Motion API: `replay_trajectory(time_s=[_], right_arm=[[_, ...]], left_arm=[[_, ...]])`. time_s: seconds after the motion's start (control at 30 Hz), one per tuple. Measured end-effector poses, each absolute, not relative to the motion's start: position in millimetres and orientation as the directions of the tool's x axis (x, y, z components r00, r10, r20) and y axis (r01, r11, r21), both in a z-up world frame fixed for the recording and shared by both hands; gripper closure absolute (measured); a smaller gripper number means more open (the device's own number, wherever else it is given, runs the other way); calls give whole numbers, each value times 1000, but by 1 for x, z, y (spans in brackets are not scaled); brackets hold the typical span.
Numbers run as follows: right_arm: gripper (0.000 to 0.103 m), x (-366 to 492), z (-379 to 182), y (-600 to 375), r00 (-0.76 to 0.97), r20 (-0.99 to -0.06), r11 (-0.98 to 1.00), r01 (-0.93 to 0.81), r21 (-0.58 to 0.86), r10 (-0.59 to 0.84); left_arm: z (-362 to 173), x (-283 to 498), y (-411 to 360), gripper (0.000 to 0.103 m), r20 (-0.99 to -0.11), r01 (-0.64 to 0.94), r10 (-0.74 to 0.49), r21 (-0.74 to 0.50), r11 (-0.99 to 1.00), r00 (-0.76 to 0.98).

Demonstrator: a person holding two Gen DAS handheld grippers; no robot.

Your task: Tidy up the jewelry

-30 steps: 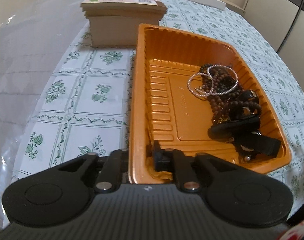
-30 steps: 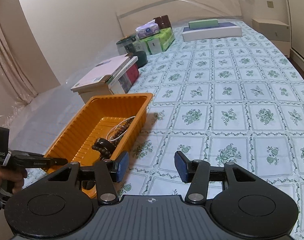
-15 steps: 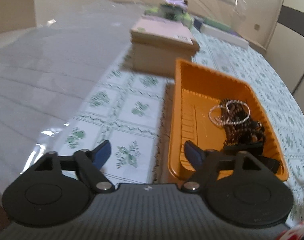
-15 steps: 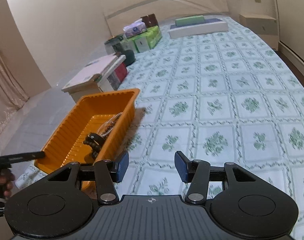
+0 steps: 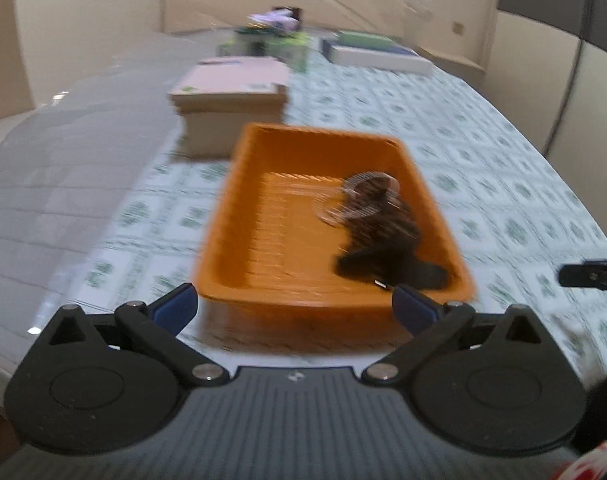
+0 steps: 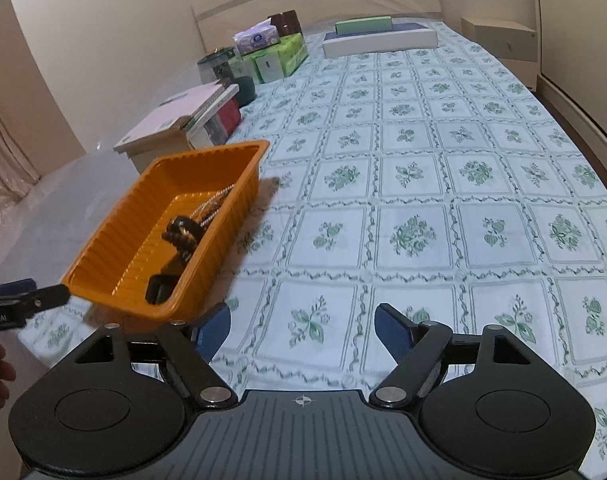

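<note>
An orange plastic tray (image 5: 263, 216) sits on the flowered tablecloth. In its right half lie dark bead bracelets (image 5: 379, 224) and a silver chain (image 5: 343, 200). The left wrist view is blurred. My left gripper (image 5: 295, 306) hangs just short of the tray's near wall. Its jaws are opening wide and nothing is between them. My right gripper (image 6: 302, 324) hovers over bare cloth to the right of the tray (image 6: 151, 208). Its jaws are opening too, with nothing between them. Each gripper shows at the edge of the other's view: left gripper (image 6: 23, 300), right gripper (image 5: 591, 276).
A stack of books on a box (image 6: 183, 120) stands just behind the tray. Farther back are a dark jar (image 6: 219, 66), tissue packs (image 6: 271, 52) and a long white box (image 6: 379, 38). Clear plastic sheeting (image 5: 63, 168) covers the table's left side.
My left gripper let go of the tray's near rim, opened wide and drew back and up. My right gripper also opened wider and shifted a little toward the tray.
</note>
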State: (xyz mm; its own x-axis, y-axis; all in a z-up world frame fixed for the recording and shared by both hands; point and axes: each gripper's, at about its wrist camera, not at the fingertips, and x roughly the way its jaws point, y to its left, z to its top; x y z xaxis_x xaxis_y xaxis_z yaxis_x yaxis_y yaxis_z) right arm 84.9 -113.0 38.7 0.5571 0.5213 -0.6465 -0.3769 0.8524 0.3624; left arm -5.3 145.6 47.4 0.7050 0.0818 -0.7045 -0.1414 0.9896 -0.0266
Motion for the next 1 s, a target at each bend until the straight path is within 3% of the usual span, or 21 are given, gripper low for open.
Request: replay_trajectory(time_s=[0.43,1.0], right_arm=[[24,63,45,-114,566,-676,874,-401,275,472],[24,36,24,-126,547,-725,897,-374,235,418]], left_arm=[[25,-4,79,1,-788,-144,30,-75,987,615],[18,-13,33,0,-797,-95,21,-46,994,604]])
